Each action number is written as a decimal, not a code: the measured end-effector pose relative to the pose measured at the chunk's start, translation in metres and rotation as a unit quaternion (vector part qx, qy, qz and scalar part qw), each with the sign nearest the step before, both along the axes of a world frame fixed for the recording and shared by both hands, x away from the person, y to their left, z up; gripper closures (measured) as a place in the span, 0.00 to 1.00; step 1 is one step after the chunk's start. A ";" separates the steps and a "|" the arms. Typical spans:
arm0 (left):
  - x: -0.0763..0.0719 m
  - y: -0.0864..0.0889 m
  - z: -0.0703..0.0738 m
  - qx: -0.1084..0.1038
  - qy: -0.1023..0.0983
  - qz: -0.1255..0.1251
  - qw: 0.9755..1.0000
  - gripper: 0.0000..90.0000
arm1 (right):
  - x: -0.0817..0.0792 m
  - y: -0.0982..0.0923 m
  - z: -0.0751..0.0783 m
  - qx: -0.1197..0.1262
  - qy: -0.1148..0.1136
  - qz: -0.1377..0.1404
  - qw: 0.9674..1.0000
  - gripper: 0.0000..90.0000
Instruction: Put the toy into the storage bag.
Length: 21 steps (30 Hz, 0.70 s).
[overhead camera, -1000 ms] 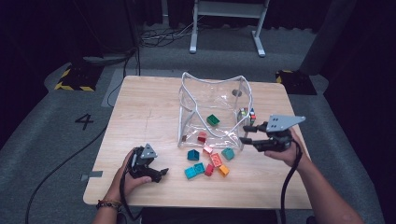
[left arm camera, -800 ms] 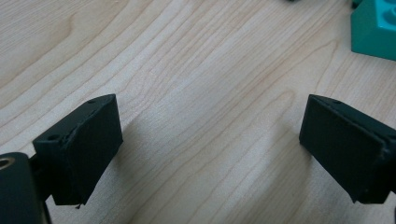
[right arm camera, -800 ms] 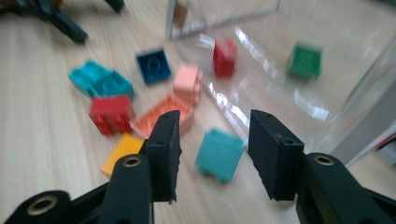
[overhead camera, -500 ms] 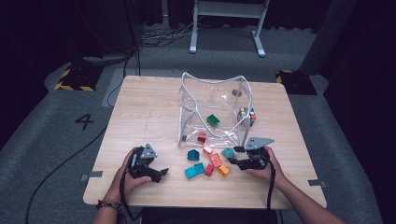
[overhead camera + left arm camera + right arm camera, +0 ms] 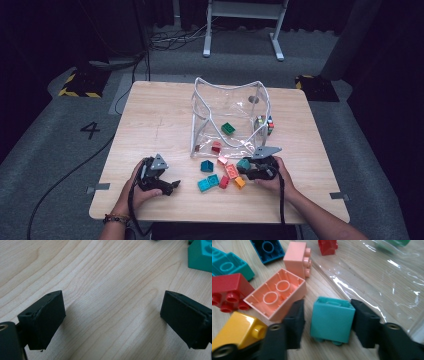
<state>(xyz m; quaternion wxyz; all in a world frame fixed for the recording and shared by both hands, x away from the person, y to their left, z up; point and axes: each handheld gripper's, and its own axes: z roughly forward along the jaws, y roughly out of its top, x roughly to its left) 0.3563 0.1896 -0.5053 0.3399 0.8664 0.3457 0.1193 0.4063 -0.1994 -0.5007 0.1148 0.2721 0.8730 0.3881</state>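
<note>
Because the teal block (image 5: pixel 332 320) at lower centre sits between its just-closing jaws, a small gap on the left, the right gripper (image 5: pixel 327 323) seems poised to lift it toward the clear bag (image 5: pixel 227 102).

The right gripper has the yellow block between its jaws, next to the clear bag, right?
Not the yellow one. In the right gripper view, the right gripper has a teal block between its jaws, next to the clear bag. The yellow block lies off to the side.

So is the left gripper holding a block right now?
No, the left gripper has its jaws spread wide over bare wooden table, with nothing between them; the nearest teal block sits off at the edge.
</note>
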 end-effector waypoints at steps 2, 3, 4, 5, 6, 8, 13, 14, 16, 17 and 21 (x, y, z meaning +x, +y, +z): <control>0.000 0.000 0.000 0.002 -0.001 0.000 1.000 0.07 | 0.000 -0.001 -0.001 0.005 -0.003 -0.001 1.000 0.65; 0.000 0.000 0.000 0.003 -0.002 -0.001 1.000 0.07 | 0.001 -0.005 -0.001 0.008 -0.012 0.001 1.000 0.65; 0.000 0.000 0.000 0.002 -0.002 -0.001 1.000 0.07 | 0.001 -0.007 -0.001 0.011 -0.007 0.002 1.000 0.66; 0.000 0.000 0.000 0.003 -0.001 -0.001 1.000 0.07 | 0.001 -0.007 -0.001 0.011 -0.007 0.002 1.000 0.66; 0.000 0.000 0.000 0.003 -0.002 -0.001 1.000 0.07 | 0.001 -0.013 0.001 0.014 -0.005 0.009 1.000 0.66; 0.000 0.000 0.000 0.003 -0.001 -0.001 1.000 0.07 | 0.000 -0.018 0.003 0.020 0.000 0.011 1.000 0.66; 0.000 0.000 0.000 0.001 0.000 0.000 1.000 0.07 | -0.008 -0.051 0.026 0.052 -0.005 0.008 0.999 0.66; 0.000 0.000 0.000 0.001 0.001 0.000 1.000 0.07 | -0.010 -0.059 0.033 0.062 -0.011 0.006 0.998 0.66; 0.000 0.000 0.000 0.003 -0.001 -0.001 1.000 0.07 | -0.014 -0.071 0.046 0.064 -0.027 0.005 0.998 0.66; 0.000 0.000 0.000 0.003 -0.002 -0.001 1.000 0.07 | -0.016 -0.075 0.053 0.057 -0.041 0.005 0.998 0.66; 0.000 0.000 0.000 0.003 -0.001 0.000 1.000 0.07 | -0.017 -0.088 0.085 0.049 -0.072 0.004 0.996 0.66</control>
